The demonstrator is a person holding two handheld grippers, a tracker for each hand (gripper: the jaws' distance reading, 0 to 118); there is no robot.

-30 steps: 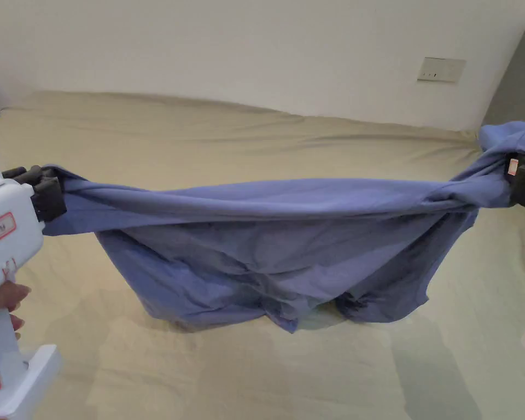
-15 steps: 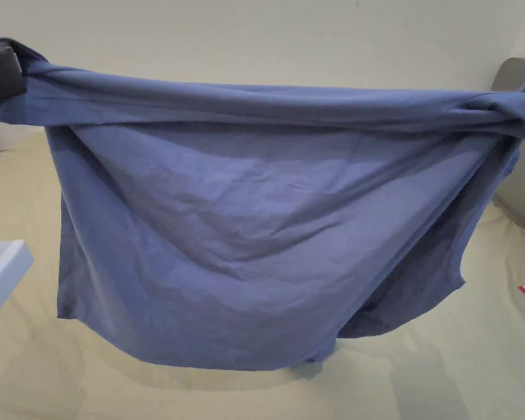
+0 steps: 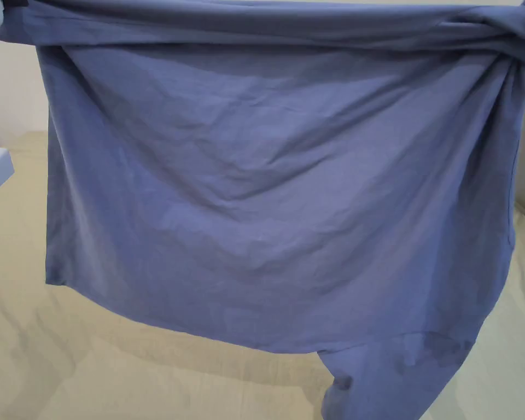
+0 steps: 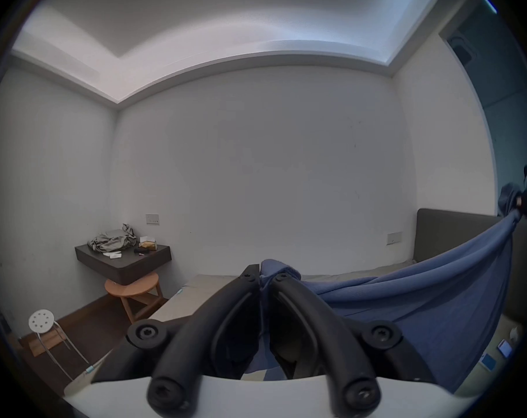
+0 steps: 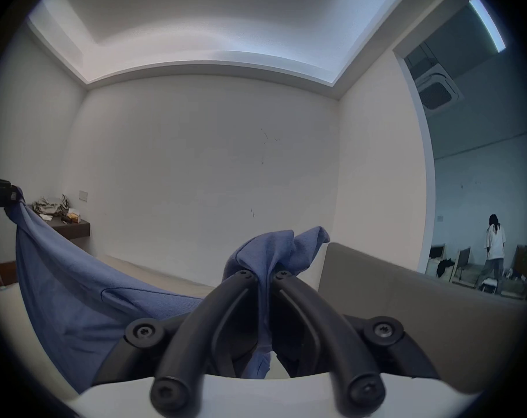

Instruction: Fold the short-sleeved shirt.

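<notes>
shirt hangs between both tools, above the bed.

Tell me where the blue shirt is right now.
The blue shirt hangs above the bed in head view, stretched between left gripper and right gripper.

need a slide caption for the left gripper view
Left tongs shut on a bunched corner of the blue shirt, stretched toward the right tongs above the bed.

A plain blue shirt, black tongs and a beige bed sheet.
</notes>
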